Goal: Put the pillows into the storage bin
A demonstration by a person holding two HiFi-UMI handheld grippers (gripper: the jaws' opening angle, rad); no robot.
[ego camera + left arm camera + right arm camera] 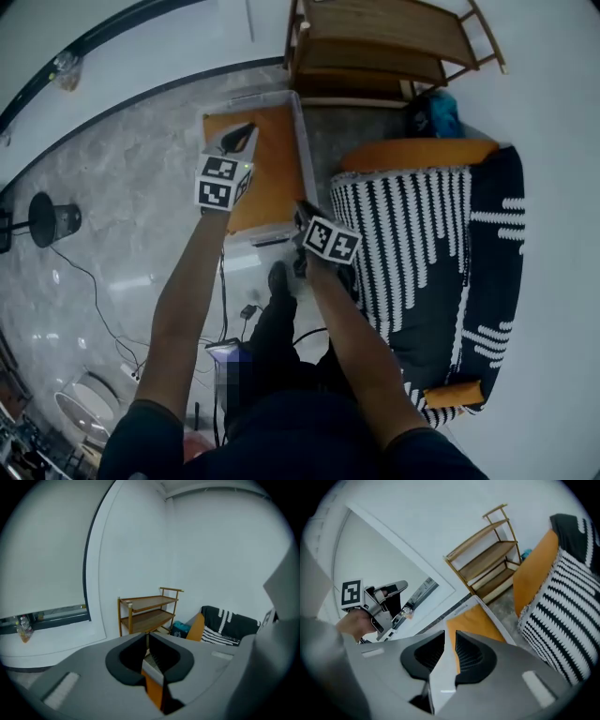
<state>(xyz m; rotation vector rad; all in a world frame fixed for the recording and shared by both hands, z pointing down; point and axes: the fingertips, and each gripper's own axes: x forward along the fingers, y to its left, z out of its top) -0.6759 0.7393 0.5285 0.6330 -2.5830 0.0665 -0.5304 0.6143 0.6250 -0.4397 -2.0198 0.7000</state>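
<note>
On the pale marble floor, the clear plastic storage bin (305, 155) is lying with its long axis running away from the person, and one flat orange pillow (267, 173) is already inside. The left gripper (242, 139) is hovering over it, jaws closed on nothing. The right gripper (302, 216), jaws slightly parted and empty, is sitting nearer the one black-and-white striped pillow (403, 234), which is lying to its right on the dark sofa (492, 281) between two orange cushions (417, 155).

Marble floor (122, 178) carries storage bin (303, 150) and wooden shelf (384, 47).
</note>
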